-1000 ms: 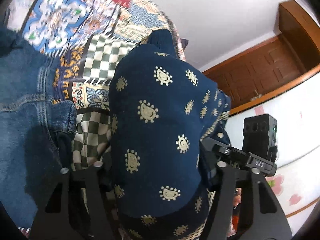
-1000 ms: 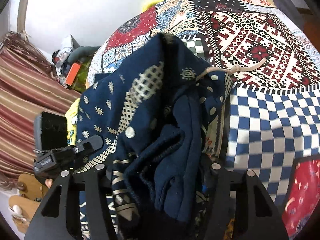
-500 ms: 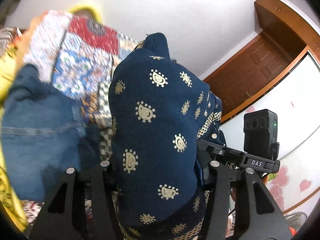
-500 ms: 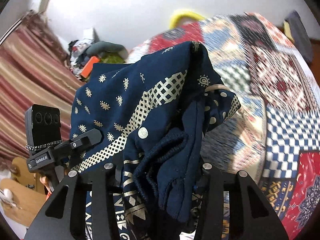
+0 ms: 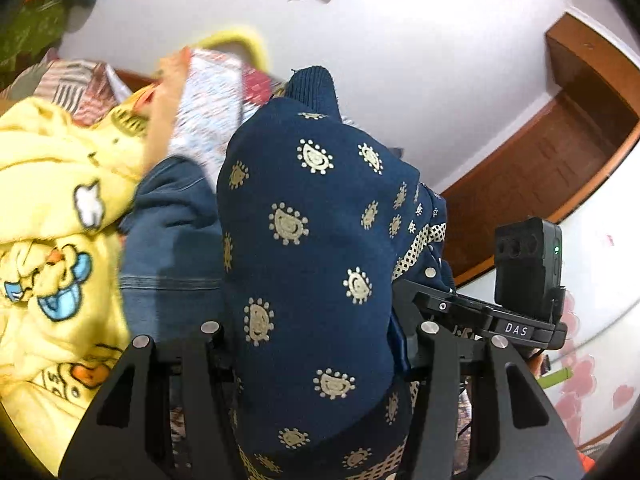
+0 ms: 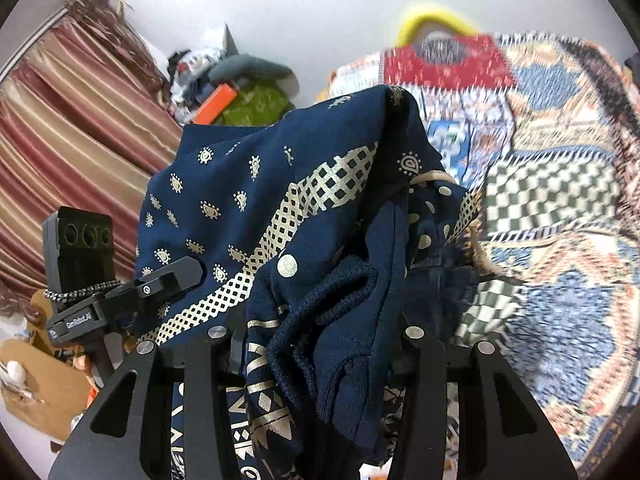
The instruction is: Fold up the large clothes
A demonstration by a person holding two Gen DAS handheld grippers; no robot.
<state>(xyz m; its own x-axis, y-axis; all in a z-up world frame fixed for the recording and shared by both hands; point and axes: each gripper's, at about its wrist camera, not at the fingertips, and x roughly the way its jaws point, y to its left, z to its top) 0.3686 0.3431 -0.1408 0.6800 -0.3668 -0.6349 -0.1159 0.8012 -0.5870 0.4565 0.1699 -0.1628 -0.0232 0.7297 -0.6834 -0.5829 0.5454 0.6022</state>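
Observation:
A navy garment (image 5: 304, 264) with gold paisley marks and a gold lattice band fills both views. My left gripper (image 5: 316, 344) is shut on one part of it, and the cloth bulges up between the jaws. My right gripper (image 6: 320, 344) is shut on a bunched ribbed edge of the same garment (image 6: 248, 200). Both hold it lifted above the patchwork bedspread (image 6: 560, 208). The other gripper shows at the right in the left wrist view (image 5: 520, 280) and at the left in the right wrist view (image 6: 100, 280). The fingertips are hidden by cloth.
Blue jeans (image 5: 172, 248) and a yellow cartoon-print garment (image 5: 52, 240) lie to the left on the bed. A wooden door (image 5: 540, 176) and white wall are behind. A striped curtain (image 6: 72, 152) and a clutter pile (image 6: 232, 96) stand at the left.
Both grippers have risen and tilted up with the navy garment. The bedspread has dropped lower in view, and the yellow garment and more wall have come into sight.

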